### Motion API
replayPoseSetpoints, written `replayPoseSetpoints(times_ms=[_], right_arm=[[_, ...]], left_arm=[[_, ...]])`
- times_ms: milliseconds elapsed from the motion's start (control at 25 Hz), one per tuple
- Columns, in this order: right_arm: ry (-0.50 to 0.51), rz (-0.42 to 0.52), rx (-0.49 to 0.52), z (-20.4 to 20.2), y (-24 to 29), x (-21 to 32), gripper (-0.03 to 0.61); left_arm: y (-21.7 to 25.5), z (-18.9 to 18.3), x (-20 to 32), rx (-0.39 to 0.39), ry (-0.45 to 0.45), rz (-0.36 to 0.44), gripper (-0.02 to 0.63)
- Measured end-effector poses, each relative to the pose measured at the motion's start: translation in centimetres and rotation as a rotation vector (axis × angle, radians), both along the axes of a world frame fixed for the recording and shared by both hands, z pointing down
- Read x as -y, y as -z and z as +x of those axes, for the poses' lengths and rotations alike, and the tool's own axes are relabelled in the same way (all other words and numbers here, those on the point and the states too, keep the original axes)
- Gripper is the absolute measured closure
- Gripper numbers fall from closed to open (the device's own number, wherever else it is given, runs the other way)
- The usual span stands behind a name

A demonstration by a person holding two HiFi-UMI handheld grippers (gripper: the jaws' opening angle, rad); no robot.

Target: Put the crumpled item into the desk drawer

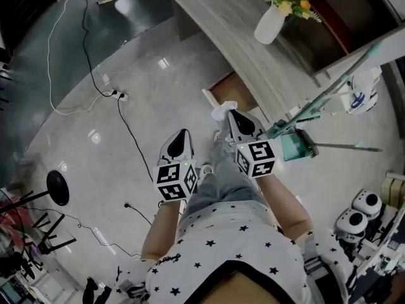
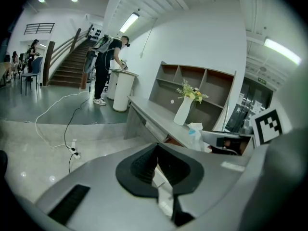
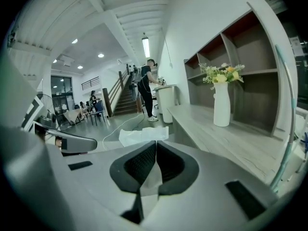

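**The Crumpled Item Was in My Right Tool, by the Open Drawer**

My right tool (image 3: 155, 144) was pinching the crumpled item (image 3: 143, 135). The two jaws were pressed on it. The white, wrinkly top of it stuck out past the tips. From my head camera, the right tool (image 1: 232, 114) pointed away from me and the crumpled item (image 1: 223, 111) sat at its tip. It was up off the floor (image 1: 152, 87), and only my tool was touching it.

The drawer (image 1: 229, 88) was pulled open. It looked brown inside. It came out of the long gray table (image 1: 221, 18). In that view the crumpled item showed right next to the near end of the drawer. I could not tell if it was over the drawer or a bit in front of it.

My left tool (image 2: 157, 149) was pressed together, with just a thin slit between the jaws. I saw nothing held in it. From my head camera, the left tool (image 1: 183, 134) was beside the right one, a little closer to me. Its own camera saw the crumpled item (image 2: 195, 129) off to the right.

A white vase (image 1: 270, 23) with yellow flowers stood on the table, well apart from the drawer. A black cable (image 1: 85, 49) lay in loops on the floor. Far off, a person (image 3: 146, 88) stood bent over a white bin near the stairs (image 2: 72, 64).
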State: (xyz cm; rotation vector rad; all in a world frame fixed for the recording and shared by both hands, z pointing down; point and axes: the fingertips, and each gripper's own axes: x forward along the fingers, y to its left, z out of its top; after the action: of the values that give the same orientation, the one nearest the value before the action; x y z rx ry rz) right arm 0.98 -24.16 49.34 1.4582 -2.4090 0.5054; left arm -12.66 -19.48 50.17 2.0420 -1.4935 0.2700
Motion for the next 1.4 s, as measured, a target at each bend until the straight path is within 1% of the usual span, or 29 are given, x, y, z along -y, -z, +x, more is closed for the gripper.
replayPoseSetpoints(times_ms=[360,840,1160,1400], right_arm=[[-0.007,-0.097,-0.065,1.7,-7.9,4.5,0.578],[0.017,-0.236,-0.169,2.9,-18.3,8.1,0.578],[0.003,-0.303,-0.227,3.9,-23.4,9.9,0.578],[0.016,-0.331,-0.267,4.0,-25.4,10.7,0.578]], left_arm=[[-4.2,1.5,3.8,-0.002,0.008,-0.061,0.601],[-9.4,2.9,6.7,0.000,0.024,-0.138,0.601],[-11.8,3.2,7.4,0.000,0.038,-0.178,0.601],[-12.5,3.6,7.5,-0.001,0.037,-0.194,0.601]])
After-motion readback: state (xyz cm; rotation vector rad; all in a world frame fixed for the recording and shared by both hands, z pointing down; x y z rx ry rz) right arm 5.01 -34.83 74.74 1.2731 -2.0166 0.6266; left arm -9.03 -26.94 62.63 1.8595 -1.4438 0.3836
